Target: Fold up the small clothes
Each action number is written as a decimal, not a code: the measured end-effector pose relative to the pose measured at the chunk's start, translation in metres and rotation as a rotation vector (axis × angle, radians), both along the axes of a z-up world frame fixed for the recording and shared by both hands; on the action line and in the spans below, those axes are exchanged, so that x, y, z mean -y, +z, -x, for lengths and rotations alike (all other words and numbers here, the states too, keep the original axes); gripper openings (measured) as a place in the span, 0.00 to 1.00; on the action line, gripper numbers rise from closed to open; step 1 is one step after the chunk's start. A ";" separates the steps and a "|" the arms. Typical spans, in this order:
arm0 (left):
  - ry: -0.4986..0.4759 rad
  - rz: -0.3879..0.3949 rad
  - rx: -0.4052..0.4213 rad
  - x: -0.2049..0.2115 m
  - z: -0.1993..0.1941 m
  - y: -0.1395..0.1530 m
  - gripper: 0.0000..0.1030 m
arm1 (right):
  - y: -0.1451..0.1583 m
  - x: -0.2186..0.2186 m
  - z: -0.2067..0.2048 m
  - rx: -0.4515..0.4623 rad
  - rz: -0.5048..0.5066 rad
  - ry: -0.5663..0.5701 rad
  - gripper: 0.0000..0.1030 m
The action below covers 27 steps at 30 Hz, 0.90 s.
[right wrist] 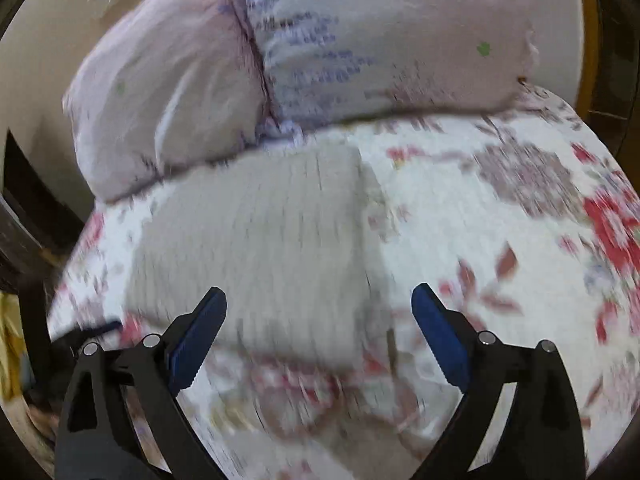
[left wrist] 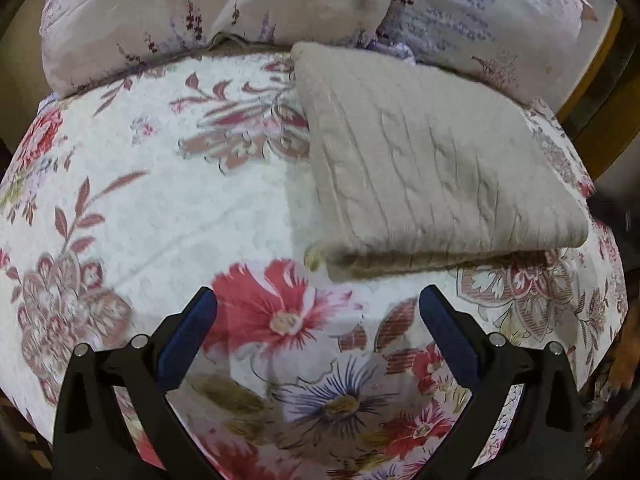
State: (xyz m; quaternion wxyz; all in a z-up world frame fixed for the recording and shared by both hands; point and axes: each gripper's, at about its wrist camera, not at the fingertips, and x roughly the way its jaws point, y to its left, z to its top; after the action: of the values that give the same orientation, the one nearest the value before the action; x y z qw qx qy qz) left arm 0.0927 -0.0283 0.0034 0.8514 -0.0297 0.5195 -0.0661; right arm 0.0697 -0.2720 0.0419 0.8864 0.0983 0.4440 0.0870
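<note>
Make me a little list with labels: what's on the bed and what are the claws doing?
garment: beige knit sweater, folded, lying flat
surface: flowery bedspread
behind: two pillows at the bed's head
left claw: open, empty, above the bedspread, near the sweater's front edge
right claw: open, empty, over the sweater's near edge
picture: right view blurred

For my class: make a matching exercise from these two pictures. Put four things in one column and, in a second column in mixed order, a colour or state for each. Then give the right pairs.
Column 1
1. sweater
2. bedspread
3. pillows
4. left tool

Column 2
A. pale lilac with small sprigs
B. open, holding nothing
C. beige cable knit, folded
D. white with large red flowers

Pairs: 1-C, 2-D, 3-A, 4-B
</note>
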 end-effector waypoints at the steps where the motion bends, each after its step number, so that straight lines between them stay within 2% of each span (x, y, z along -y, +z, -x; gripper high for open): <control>1: 0.003 0.001 -0.009 0.001 0.001 -0.002 0.98 | -0.009 0.001 0.008 -0.021 0.019 -0.010 0.93; 6: -0.007 -0.084 -0.002 0.011 0.011 -0.008 0.98 | -0.049 -0.010 0.021 -0.144 0.034 -0.014 0.96; 8: -0.006 -0.112 -0.006 0.014 0.012 -0.010 0.98 | -0.049 -0.029 0.021 -0.117 0.151 -0.008 0.99; 12: 0.014 -0.127 -0.034 0.015 0.010 -0.010 0.98 | -0.057 -0.045 0.017 -0.148 0.241 -0.022 0.99; 18: 0.020 -0.127 -0.070 0.013 0.006 -0.010 0.98 | -0.053 -0.045 0.009 -0.189 0.239 -0.036 0.99; 27: 0.023 -0.127 -0.069 0.013 0.006 -0.010 0.98 | -0.056 -0.045 0.012 -0.217 0.239 -0.068 0.99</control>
State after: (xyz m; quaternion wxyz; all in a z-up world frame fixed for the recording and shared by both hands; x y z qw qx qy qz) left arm 0.0866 -0.0417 -0.0068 0.8338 0.0162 0.5513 -0.0219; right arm 0.0574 -0.2272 -0.0146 0.8411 0.0161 0.5405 -0.0076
